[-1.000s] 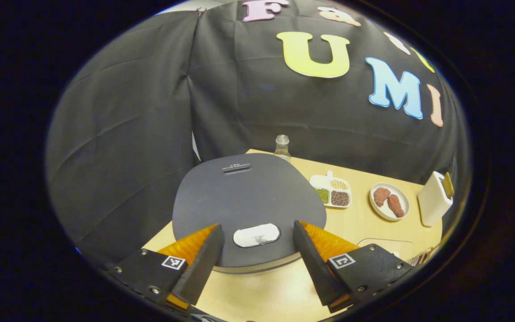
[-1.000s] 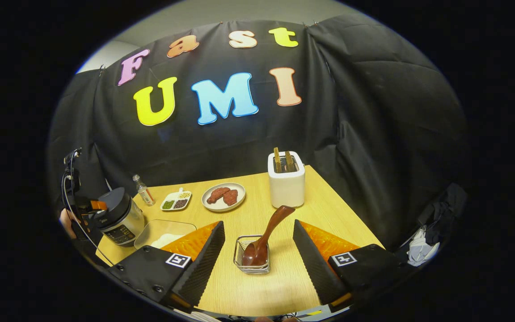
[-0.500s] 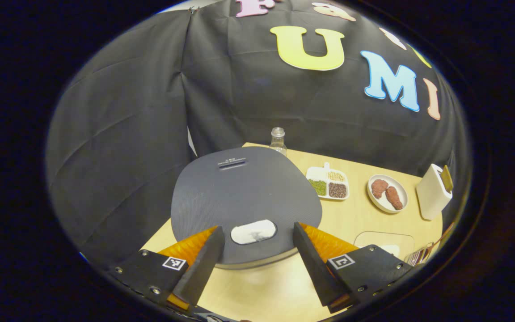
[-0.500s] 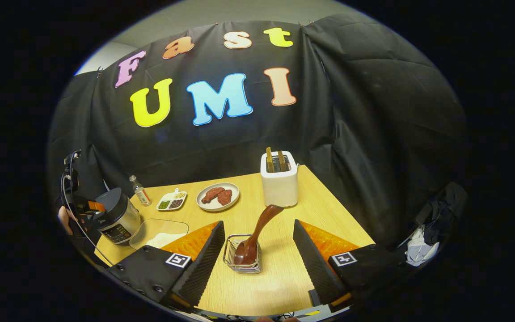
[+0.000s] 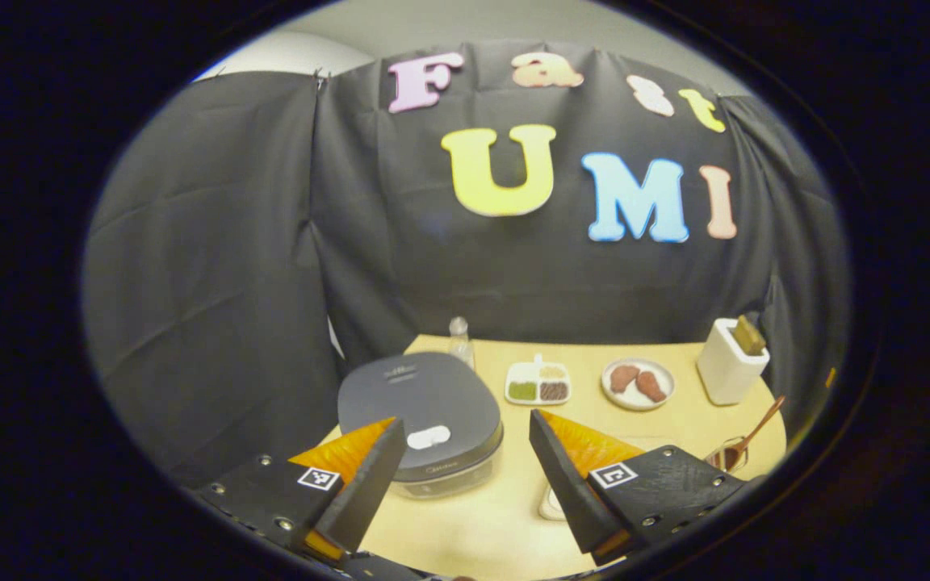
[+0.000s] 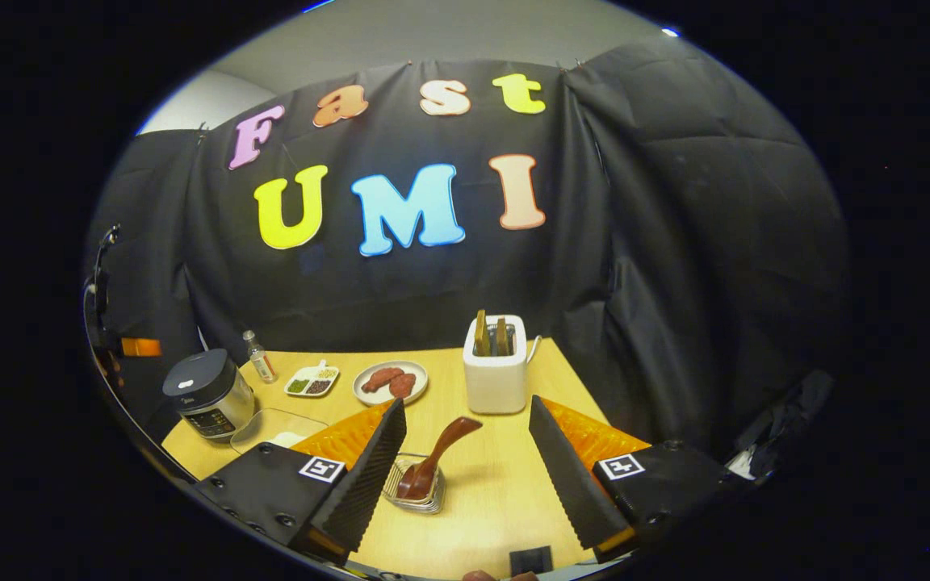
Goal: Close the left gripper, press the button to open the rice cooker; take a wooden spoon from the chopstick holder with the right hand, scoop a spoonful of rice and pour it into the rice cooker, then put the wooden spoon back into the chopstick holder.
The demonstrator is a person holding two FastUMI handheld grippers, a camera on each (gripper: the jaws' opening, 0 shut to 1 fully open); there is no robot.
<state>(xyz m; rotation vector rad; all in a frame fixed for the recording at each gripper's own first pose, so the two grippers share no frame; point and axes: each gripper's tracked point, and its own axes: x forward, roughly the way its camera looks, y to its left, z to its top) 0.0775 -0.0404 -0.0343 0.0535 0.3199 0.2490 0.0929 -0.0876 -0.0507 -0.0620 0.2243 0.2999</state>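
Two wedge-shaped fingers on each gripper, left gripper point(image 5: 465, 476) and right gripper point(image 6: 465, 476) alike; ridged inner faces, black bolted mounting blocks, each bearing a small square black-and-white marker.

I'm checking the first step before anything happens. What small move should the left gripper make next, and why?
Probably close the left gripper: its fingers stand wide apart, the rice cooker lid is down, and its pale button sits between and beyond the tips, unpressed.
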